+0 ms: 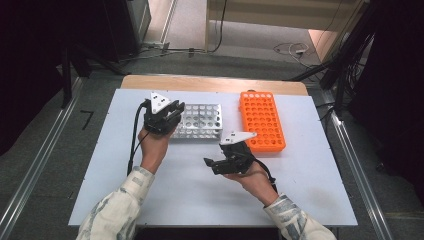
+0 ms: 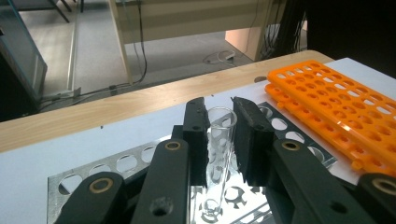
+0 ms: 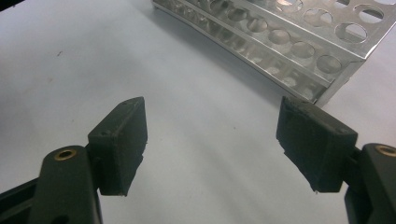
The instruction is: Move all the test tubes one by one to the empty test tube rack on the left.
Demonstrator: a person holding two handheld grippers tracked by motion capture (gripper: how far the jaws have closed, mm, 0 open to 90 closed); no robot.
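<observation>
A clear glass test tube (image 2: 218, 154) stands upright between the black jaws of my left gripper (image 2: 219, 105), which is shut on its upper part. The tube's lower end reaches down into the silver metal rack (image 2: 126, 163). In the high view the left gripper (image 1: 176, 110) sits over the left end of that metal rack (image 1: 205, 121). My right gripper (image 1: 210, 164) hovers low over the white table in front of the rack, open. Nothing lies between the jaws of the right gripper (image 3: 210, 140), and the metal rack (image 3: 280, 42) is beyond them.
An orange plastic tube rack (image 1: 261, 120) lies to the right of the metal one, its holes empty; the orange rack (image 2: 336, 98) also shows in the left gripper view. The white table top (image 1: 195, 200) rests on a wooden board (image 1: 210, 82). Cables trail on the floor behind.
</observation>
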